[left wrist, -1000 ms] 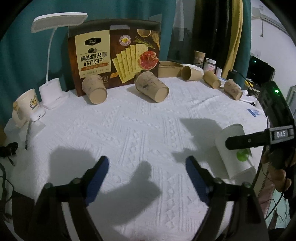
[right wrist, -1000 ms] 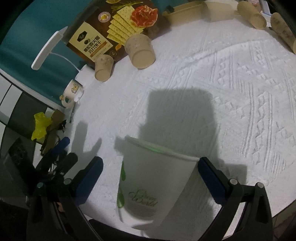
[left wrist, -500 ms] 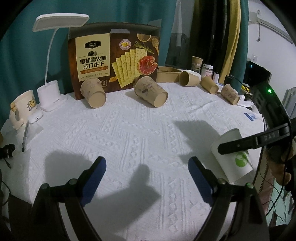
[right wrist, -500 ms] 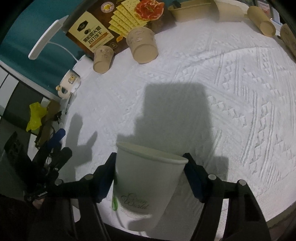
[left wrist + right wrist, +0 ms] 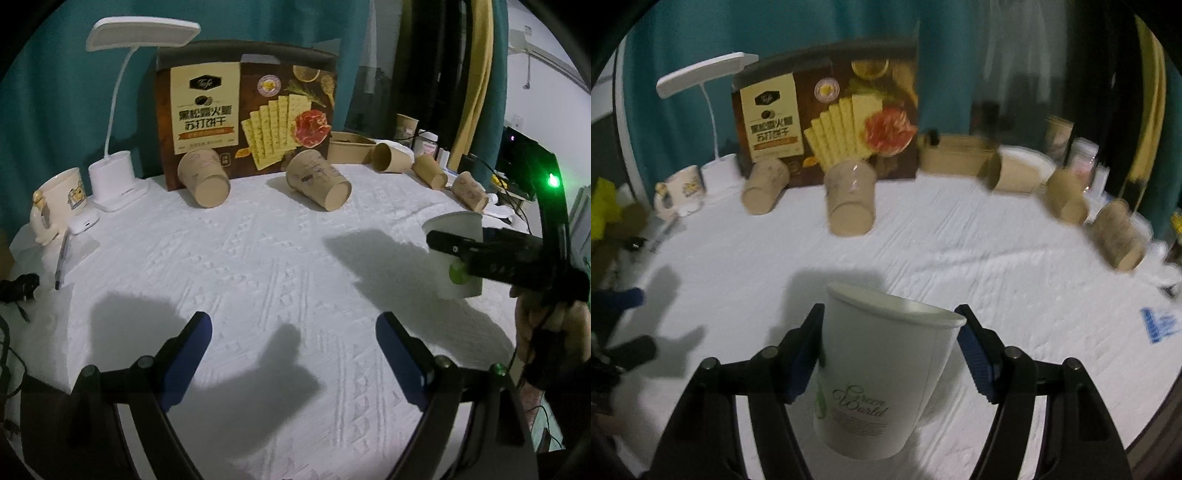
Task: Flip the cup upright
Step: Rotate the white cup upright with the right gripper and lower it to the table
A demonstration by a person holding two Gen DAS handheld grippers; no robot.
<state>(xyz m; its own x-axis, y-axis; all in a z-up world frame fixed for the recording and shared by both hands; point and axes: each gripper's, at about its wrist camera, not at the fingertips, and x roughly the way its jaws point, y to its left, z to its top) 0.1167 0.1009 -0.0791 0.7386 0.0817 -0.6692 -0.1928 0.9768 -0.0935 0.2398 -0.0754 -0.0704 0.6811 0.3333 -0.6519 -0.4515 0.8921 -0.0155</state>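
Observation:
A white paper cup (image 5: 882, 373) with green print sits between the blue pads of my right gripper (image 5: 890, 354), which is shut on it. The cup is lifted off the white cloth and tilted, its open rim up and away from me. In the left wrist view the same cup (image 5: 456, 251) hangs at the right, held by the black right gripper. My left gripper (image 5: 291, 354) is open and empty, low over the near part of the table.
Several brown paper cups lie on their sides at the back, among them one (image 5: 205, 182) and another (image 5: 319, 181) before a cracker box (image 5: 243, 118). A desk lamp (image 5: 118, 173) and a mug (image 5: 59, 203) stand at the left. The table edge (image 5: 1145, 387) is near right.
My right gripper has shut on the white cup, lifted it off the cloth and swung it from lying towards upright. My left gripper has stayed open and nearly still.

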